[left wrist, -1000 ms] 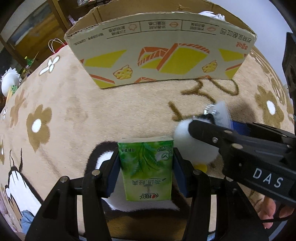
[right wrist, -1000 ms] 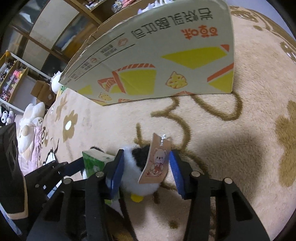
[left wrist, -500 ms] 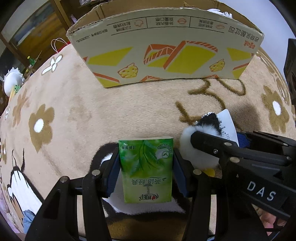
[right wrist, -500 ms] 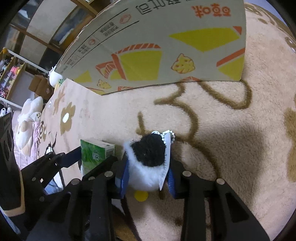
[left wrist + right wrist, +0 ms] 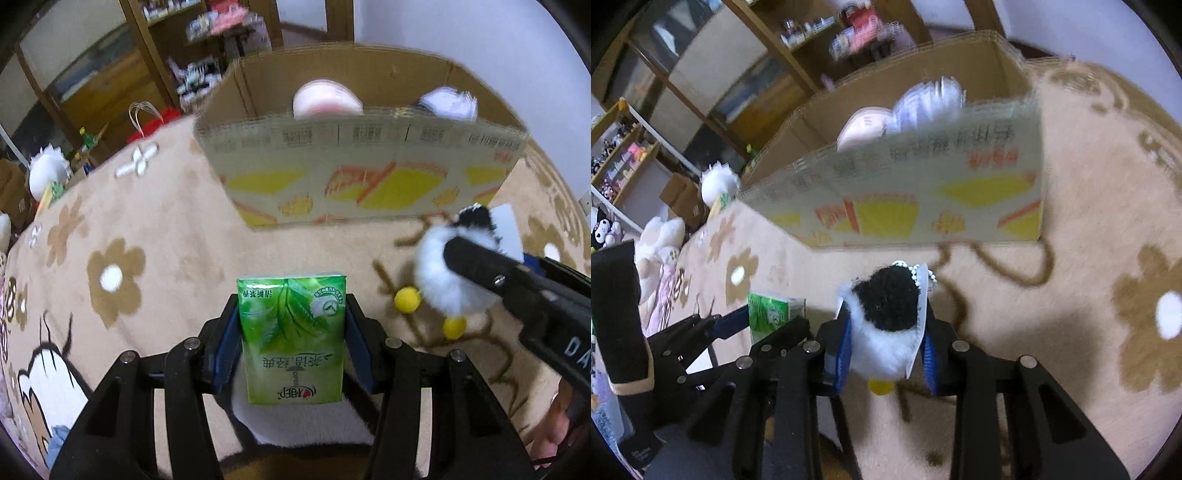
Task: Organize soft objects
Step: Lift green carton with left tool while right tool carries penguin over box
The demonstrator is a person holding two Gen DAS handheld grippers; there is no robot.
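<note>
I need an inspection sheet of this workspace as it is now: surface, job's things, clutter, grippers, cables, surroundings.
Surface: beige flower-pattern carpet.
Job's things: green tissue pack in left gripper; black-and-white plush penguin with paper tag in right gripper; open cardboard box beyond, two pale soft items inside, blurred.
Clutter: nothing seen on the carpet near the box.
Grippers: both shut on their items, which are clear of the carpet.
Cables: nothing seen.
Surroundings: wooden shelves, plush toys at the carpet's edge.
</note>
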